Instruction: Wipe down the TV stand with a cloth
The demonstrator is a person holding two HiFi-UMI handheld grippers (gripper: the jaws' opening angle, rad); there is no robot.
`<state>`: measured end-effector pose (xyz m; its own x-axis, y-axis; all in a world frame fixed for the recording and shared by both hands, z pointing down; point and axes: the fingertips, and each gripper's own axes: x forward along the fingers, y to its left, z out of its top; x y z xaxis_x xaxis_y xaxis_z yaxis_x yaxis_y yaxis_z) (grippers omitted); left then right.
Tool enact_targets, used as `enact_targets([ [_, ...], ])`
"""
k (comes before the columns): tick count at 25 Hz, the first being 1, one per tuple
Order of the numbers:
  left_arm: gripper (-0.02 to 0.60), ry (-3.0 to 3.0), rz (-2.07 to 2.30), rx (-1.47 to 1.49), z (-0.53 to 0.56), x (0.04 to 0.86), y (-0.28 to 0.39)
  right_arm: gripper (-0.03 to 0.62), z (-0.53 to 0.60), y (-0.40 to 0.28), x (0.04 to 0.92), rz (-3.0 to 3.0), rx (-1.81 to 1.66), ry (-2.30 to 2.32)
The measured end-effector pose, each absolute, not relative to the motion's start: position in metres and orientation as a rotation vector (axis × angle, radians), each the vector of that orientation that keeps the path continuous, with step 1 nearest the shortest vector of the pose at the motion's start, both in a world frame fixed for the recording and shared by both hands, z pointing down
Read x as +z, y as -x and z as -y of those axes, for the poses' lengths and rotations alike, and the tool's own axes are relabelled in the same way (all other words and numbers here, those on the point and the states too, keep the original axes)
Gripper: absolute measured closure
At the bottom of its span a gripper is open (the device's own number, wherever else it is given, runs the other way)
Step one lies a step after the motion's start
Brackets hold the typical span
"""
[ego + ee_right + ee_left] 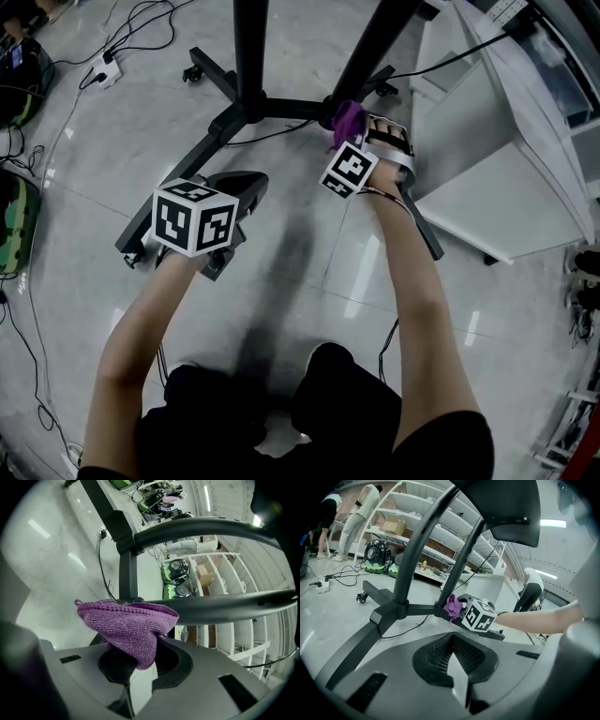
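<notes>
The person crouches over the black TV stand (246, 105), which stands on a glossy grey tiled floor (309, 272), with a gripper in each hand. The right gripper (364, 136) has its fingers clamped on a purple cloth (129, 625). The bunched cloth presses against the stand's base bar, just beside the foot of the right-hand upright (375, 37). In the left gripper view the cloth (452, 606) shows as a small purple wad against that bar, right next to the right gripper's marker cube (478, 616). The left gripper (452, 641) hangs lower and to the left, above the stand's front left leg (141, 234). Its fingers are together at the tips with nothing between them. A white cabinet (469, 159) stands to the right of the stand, and white shelves (440, 531) line the wall behind it.
</notes>
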<state>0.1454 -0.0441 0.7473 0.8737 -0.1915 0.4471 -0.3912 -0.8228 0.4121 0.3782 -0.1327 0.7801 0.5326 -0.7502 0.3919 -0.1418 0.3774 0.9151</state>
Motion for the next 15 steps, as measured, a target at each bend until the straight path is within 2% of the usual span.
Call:
enact_targets([
  [15,0.575,-2.546,0.359,0.541,0.034,0.753,-0.161,0.520,0.114,-0.398,0.783,0.913,-0.387,-1.168],
])
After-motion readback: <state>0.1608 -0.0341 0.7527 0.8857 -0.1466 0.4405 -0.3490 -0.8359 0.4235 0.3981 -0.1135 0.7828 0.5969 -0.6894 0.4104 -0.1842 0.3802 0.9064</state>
